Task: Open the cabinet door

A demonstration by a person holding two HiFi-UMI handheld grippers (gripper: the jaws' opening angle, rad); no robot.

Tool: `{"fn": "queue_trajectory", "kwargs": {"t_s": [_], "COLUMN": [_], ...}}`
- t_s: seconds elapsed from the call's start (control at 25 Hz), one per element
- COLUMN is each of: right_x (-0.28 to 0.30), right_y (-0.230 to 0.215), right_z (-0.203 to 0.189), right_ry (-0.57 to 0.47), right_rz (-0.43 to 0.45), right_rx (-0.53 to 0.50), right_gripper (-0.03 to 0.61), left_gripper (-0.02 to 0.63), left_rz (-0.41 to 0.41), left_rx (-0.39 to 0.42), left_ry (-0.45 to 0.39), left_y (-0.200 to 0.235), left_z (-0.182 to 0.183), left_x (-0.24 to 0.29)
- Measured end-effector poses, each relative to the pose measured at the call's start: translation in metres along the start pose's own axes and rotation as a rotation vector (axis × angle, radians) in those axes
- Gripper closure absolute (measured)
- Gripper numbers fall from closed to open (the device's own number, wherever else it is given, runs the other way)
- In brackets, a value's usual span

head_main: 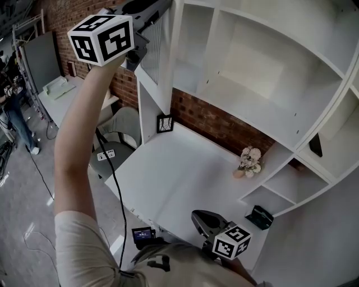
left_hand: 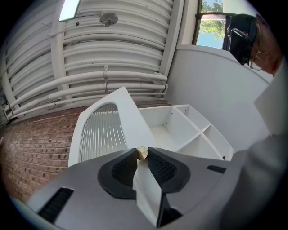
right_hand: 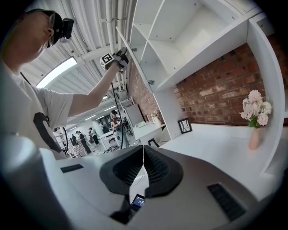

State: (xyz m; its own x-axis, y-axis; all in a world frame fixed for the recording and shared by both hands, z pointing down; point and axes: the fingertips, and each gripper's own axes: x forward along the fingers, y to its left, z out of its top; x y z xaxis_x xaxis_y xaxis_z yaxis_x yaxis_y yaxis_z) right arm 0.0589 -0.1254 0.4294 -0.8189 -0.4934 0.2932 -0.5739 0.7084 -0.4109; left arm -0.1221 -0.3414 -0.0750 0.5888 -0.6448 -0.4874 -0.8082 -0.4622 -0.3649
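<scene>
The white cabinet door (left_hand: pixel 105 130) with a ribbed glass pane stands swung out from the upper cabinet (left_hand: pixel 177 123), whose bare shelves show behind it. My left gripper (left_hand: pixel 142 153) is shut on the door's small brass knob (left_hand: pixel 141 153), one pad on each side. In the head view the left gripper (head_main: pixel 150 12) is raised high at the door's (head_main: pixel 152 50) edge, and the knob is hidden there. My right gripper (head_main: pixel 197 216) hangs low over the desk's front edge. Its jaws (right_hand: pixel 144 150) are shut on nothing.
A white desk (head_main: pixel 179 179) runs under the shelves, against a brick wall. On it stand a small flower vase (head_main: pixel 247 162), a black picture frame (head_main: pixel 164 123) and a black box (head_main: pixel 259 216). A cable hangs from my left arm. People stand far off at the left.
</scene>
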Motion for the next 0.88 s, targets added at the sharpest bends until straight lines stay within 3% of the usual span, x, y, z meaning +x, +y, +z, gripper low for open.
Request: {"fn": "queue_trajectory", "kwargs": {"t_s": [0.6,0.88], "right_x": [0.023,0.052], "right_y": [0.011,0.038], "right_z": [0.003,0.001], "right_ry": [0.024,0.049], "right_rz": [0.026,0.043], "right_rx": [-0.017,-0.045], "right_gripper": [0.554,0.554], "left_gripper": [0.528,0.523], "left_rz": [-0.080,-0.111], "left_rx": [-0.130,-0.251], "left_ry": [-0.044,-0.113], "left_y": [0.024,0.057], "left_z": [0.017,0.034], "left_x": [-0.041,-0.093]}}
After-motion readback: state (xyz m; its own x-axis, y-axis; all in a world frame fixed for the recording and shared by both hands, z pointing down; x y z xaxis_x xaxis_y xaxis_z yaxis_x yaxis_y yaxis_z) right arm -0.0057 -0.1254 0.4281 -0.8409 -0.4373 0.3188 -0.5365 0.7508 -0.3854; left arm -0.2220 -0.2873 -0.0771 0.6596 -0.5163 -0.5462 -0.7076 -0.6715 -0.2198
